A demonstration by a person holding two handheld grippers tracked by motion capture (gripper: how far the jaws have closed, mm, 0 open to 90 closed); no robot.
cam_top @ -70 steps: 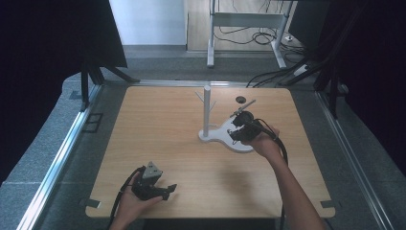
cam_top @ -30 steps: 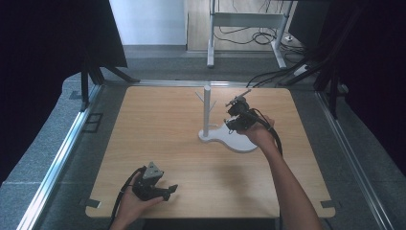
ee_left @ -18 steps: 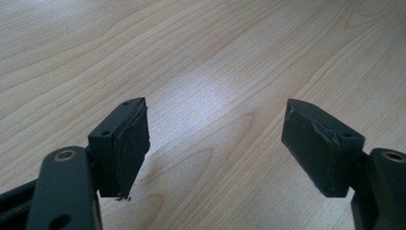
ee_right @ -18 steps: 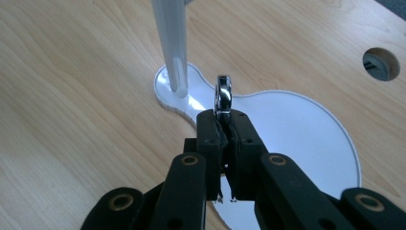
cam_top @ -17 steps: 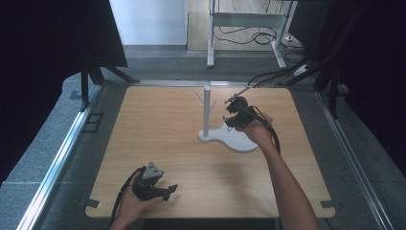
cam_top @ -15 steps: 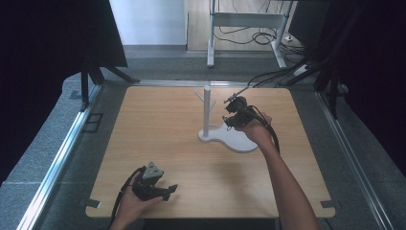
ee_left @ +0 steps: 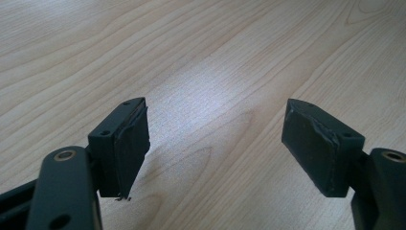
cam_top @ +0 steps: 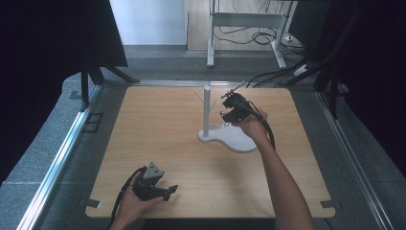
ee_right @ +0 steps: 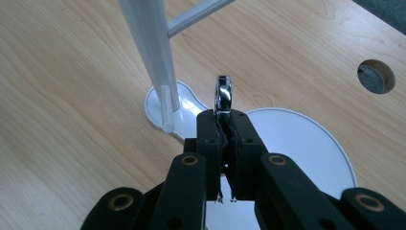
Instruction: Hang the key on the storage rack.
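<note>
A small shiny metal ring [ee_right: 223, 93] stands edge-on between the pads of the right hand-held gripper [ee_right: 223, 125], which is clamped on its lower part; the upper arc pokes out above the fingertips. It sits in the air just right of the white stand's post [ee_right: 151, 57], level with the short pegs [ee_right: 198, 13] that branch off it, over the stand's white base [ee_right: 297, 143]. The ring looks light, rigid and polished, so it is likely to slip or twist in the pads if nudged sideways. Holding it low on the band, as here, seems sensible, since it leaves the opening free to go over a peg.

In the high view the right hand-held gripper [cam_top: 233, 106] is held out on an extended forearm over the far right part of the table [cam_top: 143, 124], pointing toward the post [cam_top: 206, 112]. The left hand-held gripper [cam_top: 163, 190] rests low at the near left edge, cradled in the left hand [cam_top: 131, 203]; its jaws stand well apart with bare wood between them.
</note>
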